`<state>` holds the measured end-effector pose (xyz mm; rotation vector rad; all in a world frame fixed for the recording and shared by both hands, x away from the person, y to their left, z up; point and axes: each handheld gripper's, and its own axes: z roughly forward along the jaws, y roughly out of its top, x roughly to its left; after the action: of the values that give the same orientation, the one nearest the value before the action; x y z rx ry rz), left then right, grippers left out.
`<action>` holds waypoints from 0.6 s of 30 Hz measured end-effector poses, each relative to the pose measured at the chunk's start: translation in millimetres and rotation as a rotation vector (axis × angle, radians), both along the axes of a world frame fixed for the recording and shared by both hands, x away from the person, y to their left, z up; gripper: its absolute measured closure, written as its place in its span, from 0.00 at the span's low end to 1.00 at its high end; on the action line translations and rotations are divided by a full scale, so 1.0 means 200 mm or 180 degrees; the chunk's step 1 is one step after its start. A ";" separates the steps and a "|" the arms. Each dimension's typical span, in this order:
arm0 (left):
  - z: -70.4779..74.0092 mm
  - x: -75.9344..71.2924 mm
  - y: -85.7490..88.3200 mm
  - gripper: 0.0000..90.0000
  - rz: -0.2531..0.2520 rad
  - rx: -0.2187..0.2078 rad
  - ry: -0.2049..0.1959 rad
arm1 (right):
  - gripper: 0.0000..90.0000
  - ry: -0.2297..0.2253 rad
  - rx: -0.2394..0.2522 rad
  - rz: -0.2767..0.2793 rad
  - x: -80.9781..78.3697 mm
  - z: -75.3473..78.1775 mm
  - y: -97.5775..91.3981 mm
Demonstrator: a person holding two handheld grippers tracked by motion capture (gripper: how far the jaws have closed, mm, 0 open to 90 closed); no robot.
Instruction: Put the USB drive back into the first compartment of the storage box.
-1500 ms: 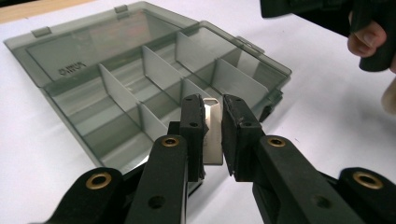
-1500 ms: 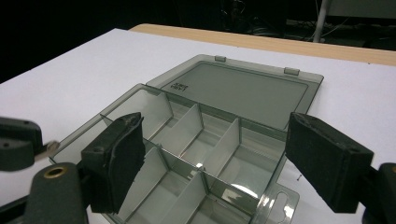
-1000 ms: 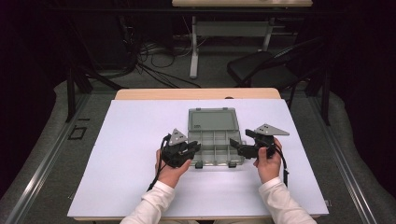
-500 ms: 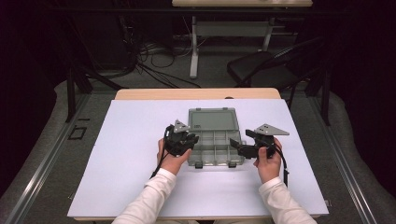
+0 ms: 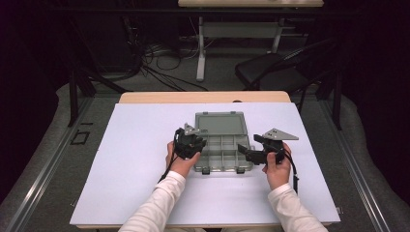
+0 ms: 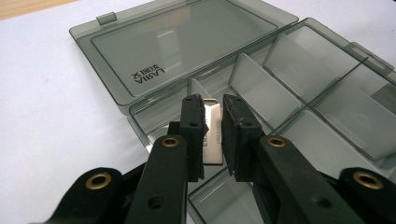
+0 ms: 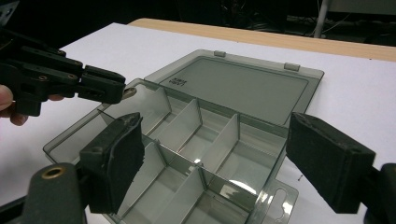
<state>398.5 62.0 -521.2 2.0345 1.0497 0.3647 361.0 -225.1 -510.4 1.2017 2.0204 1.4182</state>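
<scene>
Smoky grey plastic makes up the open compartment box point(image 5: 222, 147), which lies near the middle of the white table top point(image 5: 121, 159), its clear lid point(image 5: 221, 123) folded flat on the far side and joined to the tray by the hinge.

At the left of the high view, the left hand point(image 5: 180, 162) comes in from the near edge in a white sleeve point(image 5: 154, 205) and holds the left gripper point(image 5: 199, 144) at the box's left edge. In the left gripper view its two black jaws stand close together and are clenched on a small flat silvery metal piece point(image 6: 213, 133), which stands on edge between the pads, with print on its face too small to read. That piece hangs over the tray's compartment nearest the hinge on that side; whether it touches the floor there I cannot tell. The lid in this view carries mirrored lettering point(image 6: 148, 74).

In the middle, thin translucent dividers point(image 7: 189, 126) split the tray into several compartments in two rows.

At the right, the right hand point(image 5: 275, 169) holds the right gripper point(image 5: 244, 154) at the box's right edge, a grey three-cornered plate point(image 5: 279, 134) on top of it. In the right gripper view its jaws are released and spread wide, one pad point(image 7: 116, 156) over the tray's near compartments, the other beyond the tray's side over the table, with nothing between them but the box below. The left gripper point(image 7: 122, 92) shows there too, at the tray's far corner, a glint of the metal piece at its tip.
</scene>
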 end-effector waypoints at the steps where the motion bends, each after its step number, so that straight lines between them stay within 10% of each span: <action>1: 0.00 0.00 0.00 0.88 0.0003 -0.0001 0.0000 | 0.21 0.0001 -0.0002 -0.0001 0.00 0.00 0.00; 18: 0.02 -0.01 0.02 0.69 0.0041 -0.0092 -0.0049 | 0.21 0.0006 0.0005 0.0012 0.00 0.00 0.00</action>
<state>397.0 65.9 -517.3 1.9972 1.0535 0.3692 361.0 -224.8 -510.6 1.2011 2.0241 1.4213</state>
